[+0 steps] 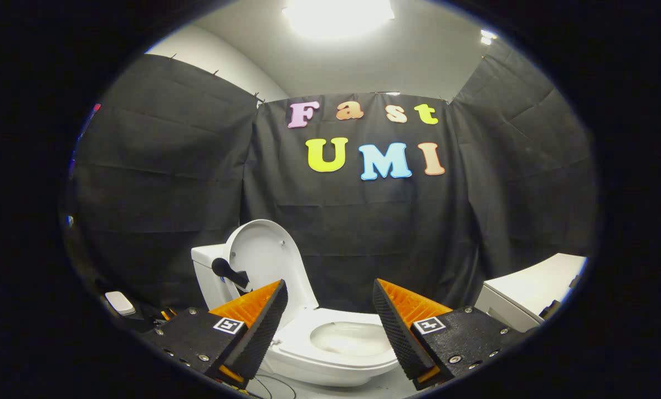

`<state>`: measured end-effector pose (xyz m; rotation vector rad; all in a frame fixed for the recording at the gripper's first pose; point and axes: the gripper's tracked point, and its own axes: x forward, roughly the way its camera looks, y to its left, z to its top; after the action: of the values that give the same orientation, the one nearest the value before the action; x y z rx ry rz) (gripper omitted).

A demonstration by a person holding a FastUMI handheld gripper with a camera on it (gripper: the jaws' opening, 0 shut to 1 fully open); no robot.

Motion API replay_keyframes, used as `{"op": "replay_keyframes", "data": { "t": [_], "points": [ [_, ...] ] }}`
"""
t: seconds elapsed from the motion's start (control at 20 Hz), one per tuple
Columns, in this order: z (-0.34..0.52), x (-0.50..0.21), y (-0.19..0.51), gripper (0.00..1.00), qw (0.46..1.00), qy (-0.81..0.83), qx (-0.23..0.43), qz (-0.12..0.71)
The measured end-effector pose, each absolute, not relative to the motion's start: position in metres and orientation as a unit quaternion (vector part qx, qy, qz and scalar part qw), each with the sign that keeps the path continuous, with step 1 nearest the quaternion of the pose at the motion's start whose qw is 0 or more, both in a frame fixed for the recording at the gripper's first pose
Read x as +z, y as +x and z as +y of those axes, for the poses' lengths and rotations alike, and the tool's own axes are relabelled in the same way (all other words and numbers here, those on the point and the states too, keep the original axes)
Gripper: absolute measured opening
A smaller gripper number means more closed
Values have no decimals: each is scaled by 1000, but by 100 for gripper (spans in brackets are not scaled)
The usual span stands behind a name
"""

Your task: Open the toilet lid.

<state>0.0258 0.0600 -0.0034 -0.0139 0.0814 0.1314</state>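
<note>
A white toilet [330, 354] stands low down, just beyond my fingers. Its lid [264, 260] is raised, leaning back against the tank [204, 263], and the seat and bowl [348, 338] lie uncovered. A black handle [227, 270] sticks out from the lid's left edge. My gripper [330, 296] is open, with nothing between its fingers; the bowl shows through the gap. The left fingertip [272, 302] overlaps the lower edge of the lid in the view, at some distance from it.
Black cloth walls close in the booth behind and at both sides. A white cabinet or counter [535, 296] stands at the right beyond the right finger. A small white device [121, 302] lies at the far left. Cables run on the floor in front of the toilet.
</note>
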Motion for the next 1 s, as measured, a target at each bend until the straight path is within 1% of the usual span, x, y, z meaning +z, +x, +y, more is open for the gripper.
{"op": "replay_keyframes", "data": {
  "t": [0.25, 0.55, 1.0],
  "points": [
    [31, -10, 8, 95, 998, -18, 39, 46],
    [12, -35, -3, 95, 997, -15, 19, 73],
    [16, -33, -3, 95, 997, -14, 23, 73]
  ]
}}
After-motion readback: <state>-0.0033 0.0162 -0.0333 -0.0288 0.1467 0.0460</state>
